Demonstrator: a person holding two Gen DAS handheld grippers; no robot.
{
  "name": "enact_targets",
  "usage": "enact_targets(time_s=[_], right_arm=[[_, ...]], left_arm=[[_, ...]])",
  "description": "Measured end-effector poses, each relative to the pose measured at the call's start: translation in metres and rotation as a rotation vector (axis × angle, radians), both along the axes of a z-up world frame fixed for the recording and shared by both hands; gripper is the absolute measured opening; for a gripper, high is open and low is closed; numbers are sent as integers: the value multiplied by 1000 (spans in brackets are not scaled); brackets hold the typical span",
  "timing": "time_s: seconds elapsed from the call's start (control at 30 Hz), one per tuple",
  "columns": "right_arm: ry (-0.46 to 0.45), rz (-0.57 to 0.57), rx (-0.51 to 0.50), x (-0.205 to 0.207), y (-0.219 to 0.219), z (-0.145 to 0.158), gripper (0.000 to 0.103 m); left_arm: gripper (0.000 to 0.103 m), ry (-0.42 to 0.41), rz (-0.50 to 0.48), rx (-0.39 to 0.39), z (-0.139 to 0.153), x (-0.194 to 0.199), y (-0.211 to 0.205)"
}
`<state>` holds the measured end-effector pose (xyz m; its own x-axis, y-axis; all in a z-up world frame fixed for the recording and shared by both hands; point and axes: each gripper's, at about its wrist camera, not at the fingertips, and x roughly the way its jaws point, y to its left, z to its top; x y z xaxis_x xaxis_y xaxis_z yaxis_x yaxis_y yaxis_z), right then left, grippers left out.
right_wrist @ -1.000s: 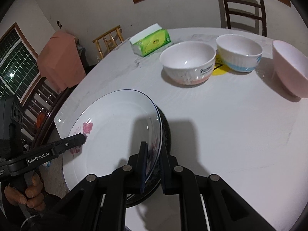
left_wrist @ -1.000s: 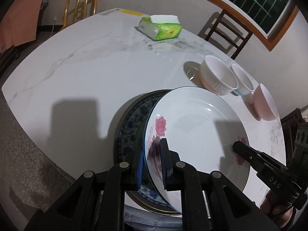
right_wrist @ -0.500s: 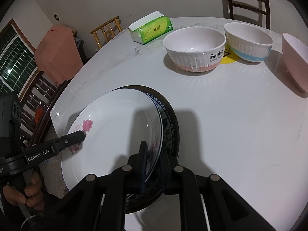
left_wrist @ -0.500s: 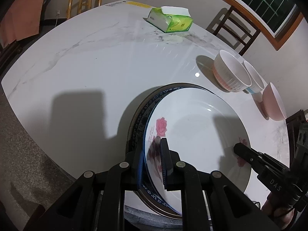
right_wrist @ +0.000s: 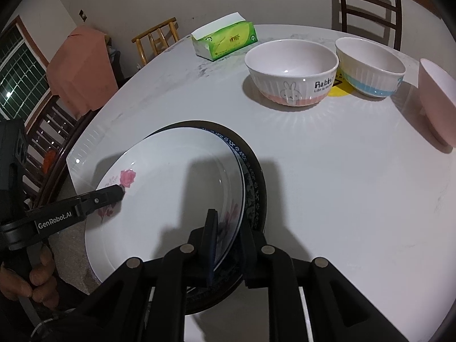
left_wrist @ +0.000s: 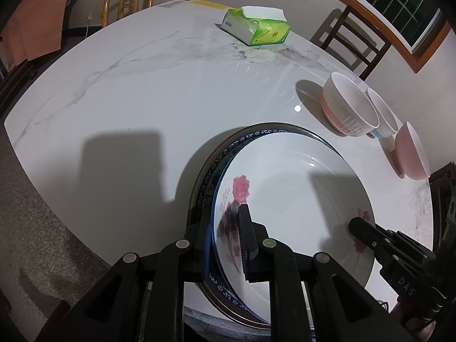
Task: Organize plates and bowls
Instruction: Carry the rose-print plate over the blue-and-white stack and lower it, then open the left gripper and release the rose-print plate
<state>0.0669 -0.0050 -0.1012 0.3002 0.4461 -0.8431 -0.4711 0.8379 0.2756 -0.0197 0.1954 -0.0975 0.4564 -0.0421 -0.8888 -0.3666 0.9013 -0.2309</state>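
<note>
A white plate with pink roses [left_wrist: 290, 199] [right_wrist: 171, 188] lies on a dark blue-patterned plate [left_wrist: 216, 165] [right_wrist: 252, 182] at the table's near edge. My left gripper [left_wrist: 228, 228] is shut on the white plate's left rim. My right gripper [right_wrist: 228, 233] is shut on its opposite rim. Each gripper shows in the other's view, the right one [left_wrist: 370, 233] and the left one [right_wrist: 114, 193]. Three bowls stand further back: a pink-banded rabbit bowl [right_wrist: 290, 71] [left_wrist: 347, 108], a blue-banded bowl [right_wrist: 370, 65] [left_wrist: 383, 116] and a pink bowl [right_wrist: 436, 99] [left_wrist: 410, 151].
A green tissue box [left_wrist: 256, 28] [right_wrist: 225, 40] lies at the far side of the white marble table [left_wrist: 128, 91]. Wooden chairs [right_wrist: 367, 5] stand around the table. A yellow sticker [right_wrist: 339, 88] lies between two bowls.
The white plate has come down and forward onto the blue-patterned plate, both grippers still holding its rims. The bowls and tissue box stayed put.
</note>
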Motion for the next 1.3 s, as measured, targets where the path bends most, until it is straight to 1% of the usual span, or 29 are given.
enact_targets(time_s=[0.17, 0.33, 0.47, 0.57, 0.63, 0.67, 0.77, 1.17, 1.27, 1.3], right_arm=[[7, -5, -20, 0, 2, 2, 16], [14, -7, -39, 0, 3, 3, 16], [13, -14, -53, -1, 3, 5, 17], [-17, 1, -97, -4, 9, 7, 17], [-51, 6, -126, -7, 13, 9, 17], [-52, 5, -135, -7, 13, 8, 17], [-41, 11, -131, -6, 13, 6, 17], [-46, 21, -157, -10, 15, 7, 17], [-63, 19, -161, -11, 15, 10, 17], [-72, 20, -156, -13, 15, 12, 19]], left_arm=[[15, 14, -13, 17, 0, 2, -3], [16, 25, -6, 12, 0, 4, -2], [16, 35, -11, 23, 0, 5, -5], [18, 31, -7, 35, 2, 6, -5], [22, 14, -10, 48, 7, 6, -7], [22, 6, -14, 57, 9, 7, -8], [25, 3, -12, 82, 12, 8, -9], [29, -11, -8, 75, 13, 5, -7], [30, -14, -8, 77, 14, 5, -7], [30, -16, -8, 80, 15, 5, -8]])
